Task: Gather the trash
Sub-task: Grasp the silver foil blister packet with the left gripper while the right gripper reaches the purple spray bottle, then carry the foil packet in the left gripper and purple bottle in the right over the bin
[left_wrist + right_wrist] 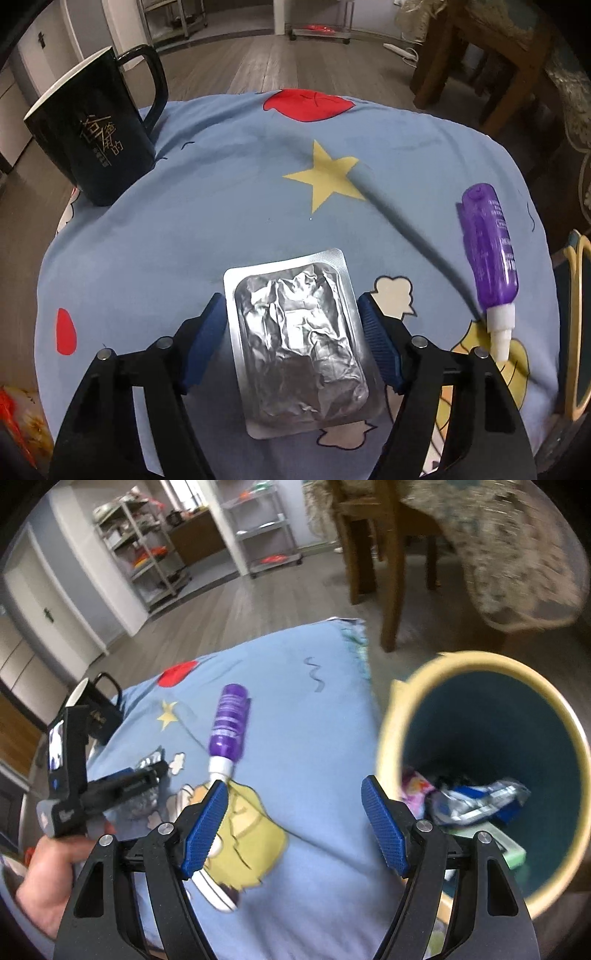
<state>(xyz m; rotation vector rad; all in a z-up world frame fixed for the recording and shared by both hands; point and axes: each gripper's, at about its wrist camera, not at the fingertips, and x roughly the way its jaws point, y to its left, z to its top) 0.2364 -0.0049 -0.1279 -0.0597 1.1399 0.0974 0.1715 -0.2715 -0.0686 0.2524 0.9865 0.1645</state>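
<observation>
Now | black mug (99,133) at cloth's (229,206) far-left corner | foil blister pack (295,343) at near edge between left gripper's (293,334) spread pads | purple bottle (491,254) near right edge | right gripper (295,823) spread, unladen | trash bin (484,775) beyond right edge

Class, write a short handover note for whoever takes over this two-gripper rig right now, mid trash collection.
Left gripper: open, its blue pads either side of the foil blister pack lying on the blue cloth; not yet closed.
Right gripper: open and empty, above the cloth beside the trash bin.
Purple bottle lies on the cloth; black mug stands at the far left.
Done: the bin already holds some wrappers.
Left: grip the pack, bin it, then probably the bottle.
</observation>
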